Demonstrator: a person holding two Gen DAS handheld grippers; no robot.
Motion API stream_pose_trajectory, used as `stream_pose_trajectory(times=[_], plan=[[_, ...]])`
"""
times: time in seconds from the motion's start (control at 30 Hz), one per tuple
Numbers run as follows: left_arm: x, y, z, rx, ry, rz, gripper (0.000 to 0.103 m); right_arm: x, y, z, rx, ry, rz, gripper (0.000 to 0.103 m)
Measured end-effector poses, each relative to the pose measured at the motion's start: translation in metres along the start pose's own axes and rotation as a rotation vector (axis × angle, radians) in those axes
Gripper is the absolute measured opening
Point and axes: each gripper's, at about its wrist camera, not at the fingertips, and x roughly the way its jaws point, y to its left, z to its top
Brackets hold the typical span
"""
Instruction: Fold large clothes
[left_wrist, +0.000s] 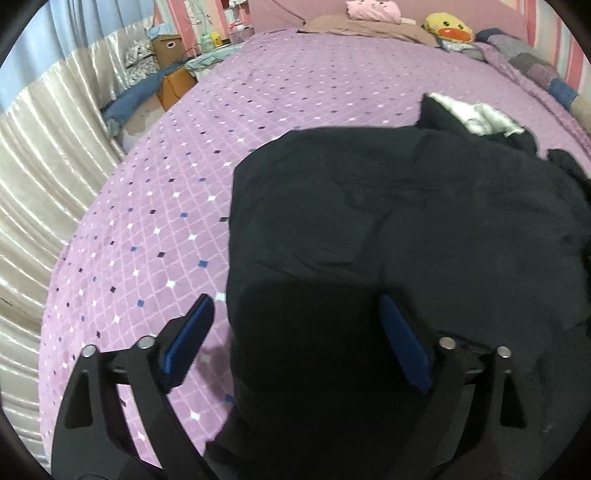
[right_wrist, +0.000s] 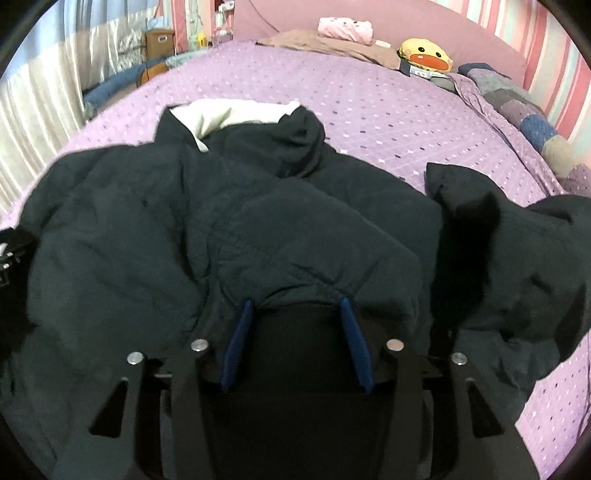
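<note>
Evidently the fold is just being set up: the dark padded jacket (right_wrist: 236, 229) lies spread and rumpled on the purple bedspread (left_wrist: 155, 192), ahead of and beneath both tools. The left gripper (left_wrist: 295, 343) stands wide apart over the jacket's near left edge, gripping nothing, while the right gripper (right_wrist: 297, 343) is half apart with the elastic cuff (right_wrist: 314, 288) at its tips; whether its pads actually press the cuff cannot be told. Next, I judge, each must close on cloth before lifting.

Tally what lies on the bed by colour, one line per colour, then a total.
Dark navy: 1, the coat
Pink: 1, the folded garment
Yellow: 1, the duck toy
Brown: 1, the cloth
Patchwork: 1, the quilt
Total: 5
</note>
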Motion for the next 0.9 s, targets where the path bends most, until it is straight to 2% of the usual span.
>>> stream_pose_trajectory(times=[0.03, 0.1, 0.17, 0.27, 0.33, 0.47, 0.5, 0.6, 0.67, 0.7, 0.73, 0.77, 0.9], plan=[[-0.006, -0.001, 0.001, -0.002, -0.01, -0.005, 0.1, -0.009, -0.004, -0.002, 0.011, -0.011, 0.019, 0.052], [-0.019, -0.005, 0.004, -0.001, -0.038, -0.023, 0.1, -0.023, -0.012, -0.001, 0.036, -0.031, 0.042, 0.053], [-0.027, -0.01, 0.009, 0.012, -0.035, -0.039, 0.1, -0.042, -0.026, 0.005, 0.071, -0.057, 0.052, 0.062], [-0.036, -0.021, 0.015, 0.044, -0.045, -0.04, 0.1, -0.063, -0.043, 0.027, 0.08, -0.088, 0.001, 0.065], [-0.039, -0.027, 0.021, 0.066, -0.055, -0.029, 0.1, -0.065, -0.054, 0.046, 0.071, -0.087, -0.065, 0.066], [-0.036, -0.033, 0.026, 0.078, -0.048, -0.046, 0.1, -0.04, -0.077, 0.091, 0.05, -0.015, -0.219, 0.067], [-0.033, -0.032, 0.032, 0.079, -0.039, -0.049, 0.1, -0.025, -0.083, 0.101, 0.049, 0.045, -0.261, 0.067], [-0.033, -0.034, 0.033, 0.079, -0.036, -0.045, 0.1, 0.02, -0.099, 0.106, 0.053, 0.233, -0.277, 0.066], [-0.038, -0.035, 0.03, 0.074, -0.04, -0.052, 0.1, 0.04, -0.105, 0.096, 0.024, 0.317, -0.318, 0.054], [-0.04, -0.034, 0.028, 0.074, -0.042, -0.053, 0.1, 0.041, -0.109, 0.089, 0.018, 0.325, -0.324, 0.047], [-0.043, -0.034, 0.025, 0.077, -0.046, -0.053, 0.1, 0.039, -0.115, 0.081, 0.034, 0.32, -0.312, 0.032], [-0.046, -0.034, 0.022, 0.083, -0.049, -0.051, 0.1, 0.031, -0.124, 0.072, 0.065, 0.297, -0.296, 0.025], [-0.058, -0.033, 0.013, 0.097, -0.062, -0.034, 0.1, -0.022, -0.163, 0.033, 0.192, 0.164, -0.178, 0.017]])
